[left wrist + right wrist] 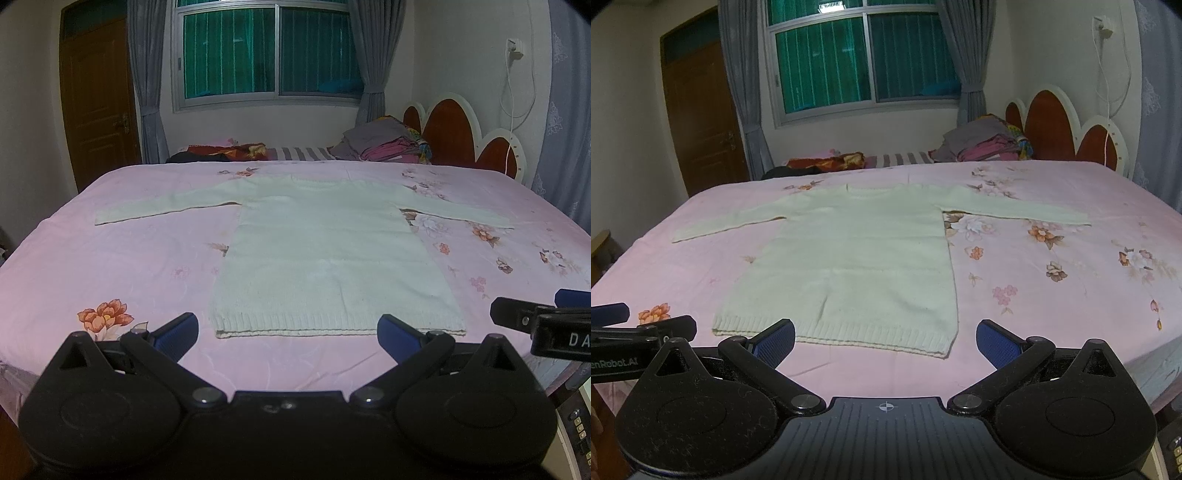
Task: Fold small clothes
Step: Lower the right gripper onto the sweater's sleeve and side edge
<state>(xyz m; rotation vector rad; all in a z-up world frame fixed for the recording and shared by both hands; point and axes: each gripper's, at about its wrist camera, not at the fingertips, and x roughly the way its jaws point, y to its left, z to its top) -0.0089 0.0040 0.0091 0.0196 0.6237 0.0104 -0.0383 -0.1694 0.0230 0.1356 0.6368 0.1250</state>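
- Sweater [325, 251] spread flat on the pink floral bedsheet [110, 258], cream knit, neckline at twelve o'clock, ribbed hem [338, 326] at six, nearest the cameras.
- Both sleeves out straight: left sleeve [162, 208] toward nine o'clock, right sleeve [1015, 210] toward three.
- No fold made yet, by the look of it; task at its very start.
- Judging by the knit: soft, light, floppy, likely to stretch and sag when lifted, no stiffness to hold a crease.
- Best holds, probably: a cuff for bringing a sleeve across, or the hem corners, where the ribbing gives thicker cloth to pinch.
- Left gripper [288, 334] spread wide, blue pads [177, 336] either side of the hem, holding nothing, clear of the cloth, poised low at six o'clock.
- Right gripper [884, 341] likewise wide apart and empty, just short of the hem's right half; touching it or not, cannot tell.
- Folded clothes pile [384, 144] beside the headboard [461, 136] at one o'clock, well apart from the sweater.
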